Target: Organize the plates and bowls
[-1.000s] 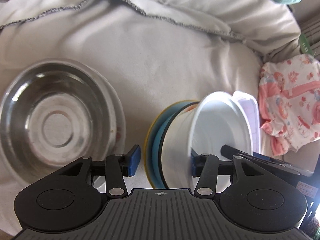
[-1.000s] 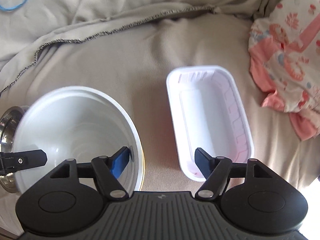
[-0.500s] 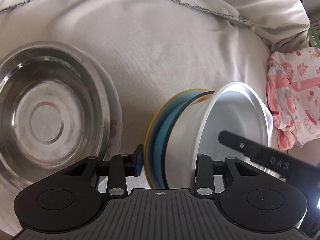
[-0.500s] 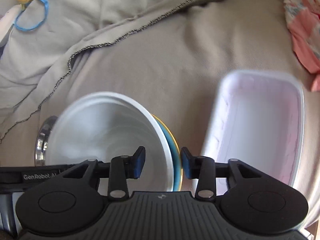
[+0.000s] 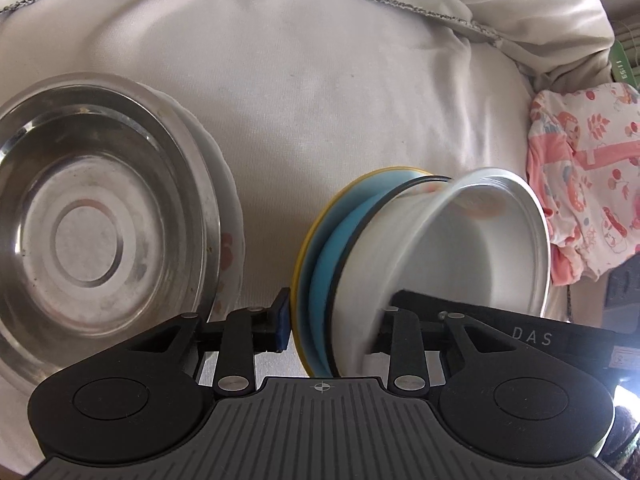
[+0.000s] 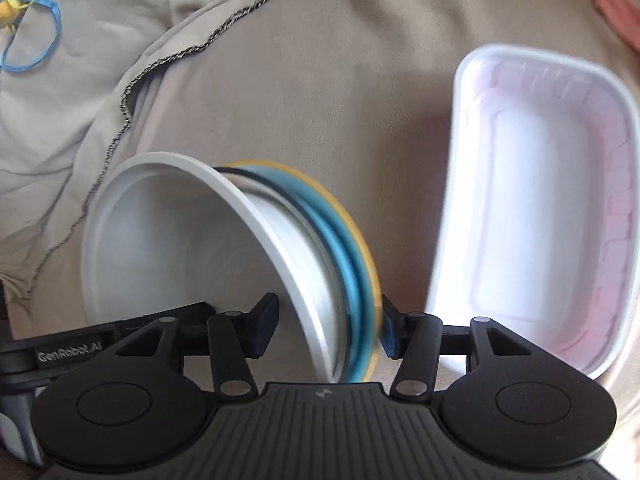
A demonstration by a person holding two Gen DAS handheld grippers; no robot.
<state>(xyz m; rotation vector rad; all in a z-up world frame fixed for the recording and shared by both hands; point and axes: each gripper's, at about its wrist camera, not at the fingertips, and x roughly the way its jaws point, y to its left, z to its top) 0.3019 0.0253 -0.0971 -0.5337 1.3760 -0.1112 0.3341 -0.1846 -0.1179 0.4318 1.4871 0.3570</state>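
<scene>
Hiding both inner pads, the tilted bowl stack (image 5: 400,264) sits pinched in the closing left gripper (image 5: 332,320); the right gripper (image 6: 326,326) is opening, seemingly clear.

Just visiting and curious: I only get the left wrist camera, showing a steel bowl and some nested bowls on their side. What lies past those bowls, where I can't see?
Observer: A white rectangular tray lies open side up on the cloth, just beyond the bowl stack.
Operator: And the black bar poking into the white bowl?
Observer: That is part of the right gripper. Its jaws straddle the stack's wall and are opening, one finger inside, one outside by the yellow rim.
Operator: Anything else around?
Observer: Blue and yellow rubber bands lie at the cloth's far corner.
</scene>
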